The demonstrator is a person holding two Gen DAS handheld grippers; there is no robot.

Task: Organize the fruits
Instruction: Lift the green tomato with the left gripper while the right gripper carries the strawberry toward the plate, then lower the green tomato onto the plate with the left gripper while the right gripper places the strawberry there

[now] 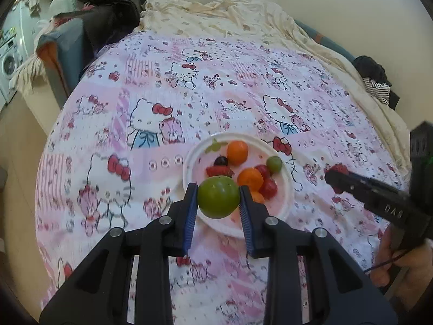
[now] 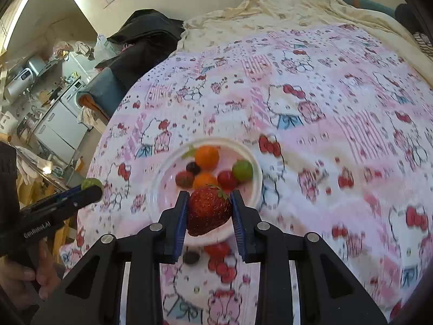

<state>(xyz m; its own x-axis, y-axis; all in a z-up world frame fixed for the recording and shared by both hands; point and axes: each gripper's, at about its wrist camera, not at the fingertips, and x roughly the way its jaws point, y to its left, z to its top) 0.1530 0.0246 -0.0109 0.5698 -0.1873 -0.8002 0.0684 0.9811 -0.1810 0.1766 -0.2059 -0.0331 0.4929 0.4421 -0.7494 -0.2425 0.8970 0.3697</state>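
Note:
A white plate lies on the Hello Kitty bedsheet and holds several small fruits: oranges, a small green fruit, red ones and a dark grape. My left gripper is shut on a large green fruit, held above the plate's near edge. My right gripper is shut on a red strawberry, above the same plate. The right gripper shows in the left wrist view, right of the plate. The left gripper shows in the right wrist view, left of the plate.
A red fruit and a dark grape lie on the sheet just in front of the plate. A cream blanket covers the far end of the bed, with dark clothes at the far left and striped clothing at the right.

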